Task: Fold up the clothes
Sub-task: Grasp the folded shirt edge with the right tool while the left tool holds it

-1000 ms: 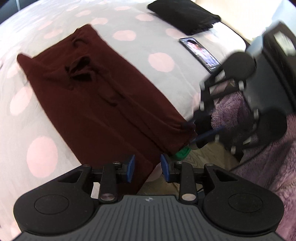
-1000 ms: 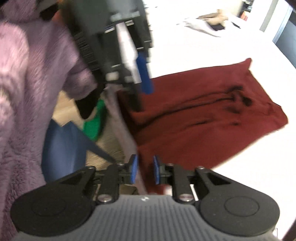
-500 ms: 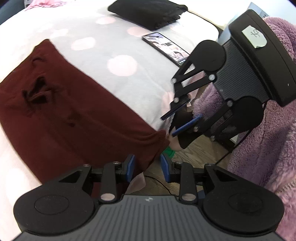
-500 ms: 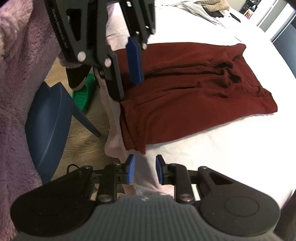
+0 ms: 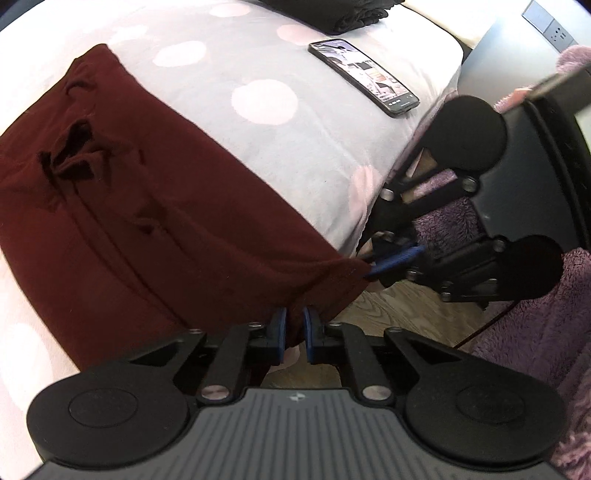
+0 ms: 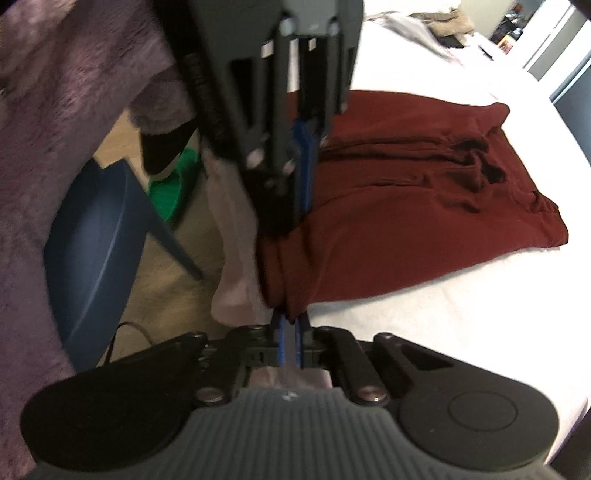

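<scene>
A: Dark red trousers [image 5: 122,206] lying flat across the bed [image 5: 303,155], leg ends hanging just over the near edge. Waist and drawstring at the far end, a few creases down the middle.

B: And the tools?

A: Left gripper [image 5: 293,330] closing on the hem at one corner, cloth bunched between the blue pads. Right gripper [image 6: 290,334] pressed together on the other hem corner, a tuck of red cloth caught between its pads; also seen in the left view [image 5: 391,260] at the bed's edge.

B: So, both corners pinched. Best way to carry the fold?

A: Probably lift both corners together, level with each other, just enough to clear the bed. Then carry across toward the waist, keeping the hem taut between the two so no sag in the middle. Lay down with edges matched, then let go.

B: Anything to mind?

A: Grips shallow, right at the hem; a hard tug could slip the cloth out. Uneven lift likely to skew the fold. Phone [image 5: 364,75] well apart from the trousers, off to one side on the bed, so no trouble there. Black folded garment [image 5: 340,11] farther still.
</scene>
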The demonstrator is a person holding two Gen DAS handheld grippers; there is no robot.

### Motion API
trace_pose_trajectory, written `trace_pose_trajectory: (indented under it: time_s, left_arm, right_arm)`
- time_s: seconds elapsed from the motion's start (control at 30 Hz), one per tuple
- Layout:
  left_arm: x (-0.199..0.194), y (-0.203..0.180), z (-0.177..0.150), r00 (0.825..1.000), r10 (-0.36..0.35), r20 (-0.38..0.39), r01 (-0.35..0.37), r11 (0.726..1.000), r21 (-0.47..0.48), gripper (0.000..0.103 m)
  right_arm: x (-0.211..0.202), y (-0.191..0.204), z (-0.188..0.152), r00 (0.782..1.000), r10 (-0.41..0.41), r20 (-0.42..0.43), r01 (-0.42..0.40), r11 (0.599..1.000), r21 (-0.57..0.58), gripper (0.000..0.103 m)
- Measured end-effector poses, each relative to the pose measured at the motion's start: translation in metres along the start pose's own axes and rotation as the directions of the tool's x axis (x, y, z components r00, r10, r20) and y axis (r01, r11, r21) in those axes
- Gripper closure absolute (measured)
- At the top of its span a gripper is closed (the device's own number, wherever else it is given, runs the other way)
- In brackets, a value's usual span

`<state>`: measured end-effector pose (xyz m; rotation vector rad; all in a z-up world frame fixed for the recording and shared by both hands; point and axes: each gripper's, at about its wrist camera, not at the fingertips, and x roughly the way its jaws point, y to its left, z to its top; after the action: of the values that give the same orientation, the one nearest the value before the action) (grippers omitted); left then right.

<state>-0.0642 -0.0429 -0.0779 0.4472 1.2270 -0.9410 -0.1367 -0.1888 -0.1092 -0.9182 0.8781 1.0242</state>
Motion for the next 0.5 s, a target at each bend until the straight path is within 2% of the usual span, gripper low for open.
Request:
trace_pose_trajectory:
  time_s: [0.13, 0.3, 0.37, 0.43, 0.5]
  left_arm:
    - [-0.011, 0.008, -0.009, 1.0, 0.028, 0.008, -0.028, 0.998, -0.059, 0.097]
    - [-0.022, 0.011, -0.015, 0.999, 0.008, 0.044, -0.004, 0.996, -0.09, 0.096]
    - [-0.022, 0.011, -0.015, 0.999, 0.0, 0.052, 0.006, 0.994, -0.108, 0.09]
    - [-0.02, 0.011, -0.013, 0.998, -0.005, 0.064, 0.014, 0.99, -0.139, 0.07]
    - [-0.016, 0.012, -0.012, 0.997, -0.017, 0.072, 0.029, 0.985, -0.17, 0.066]
  right_arm:
    - [-0.009, 0.017, 0.008, 0.999, 0.034, -0.004, -0.035, 0.997, -0.062, 0.102]
    - [-0.01, 0.015, 0.006, 0.999, 0.034, 0.006, -0.034, 0.998, -0.06, 0.102]
    - [-0.011, 0.017, 0.007, 0.999, 0.039, 0.005, -0.039, 0.997, -0.069, 0.102]
    - [-0.01, 0.017, 0.009, 0.996, 0.087, -0.015, -0.088, 0.994, -0.071, 0.102]
    - [-0.008, 0.02, 0.009, 0.994, 0.106, -0.03, -0.108, 0.991, -0.081, 0.102]
